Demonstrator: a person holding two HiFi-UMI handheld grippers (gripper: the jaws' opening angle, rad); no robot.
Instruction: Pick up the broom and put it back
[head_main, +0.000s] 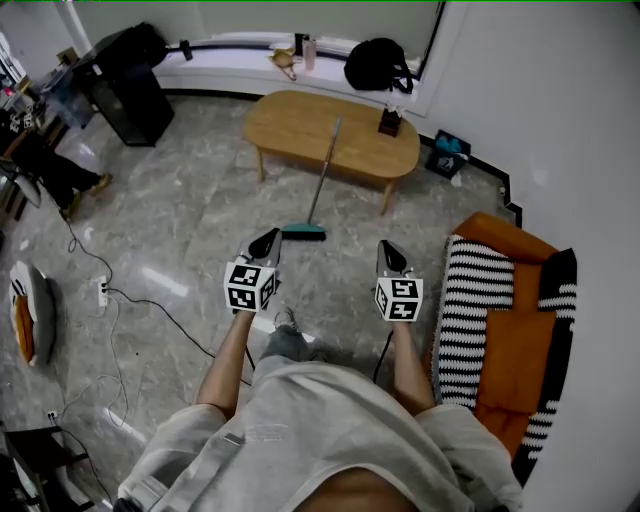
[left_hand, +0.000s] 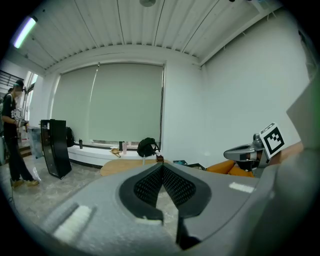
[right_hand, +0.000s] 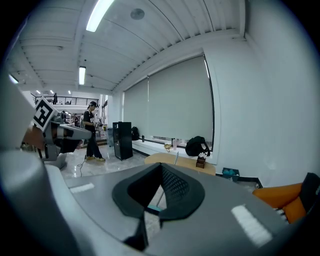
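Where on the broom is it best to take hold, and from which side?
Probably grip the broom on its thin handle, a little above the teal head. Come from the person's side: the handle leans away against the wooden table, so its near side is free.

head view looks steeply down from above; both gripper views face level toward the distant table (head_main: 290, 125), shared by all.

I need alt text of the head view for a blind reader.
A person holds a left gripper and a right gripper over a marble floor, facing a broom that leans against an oval wooden table. An orange sofa stands at the right.
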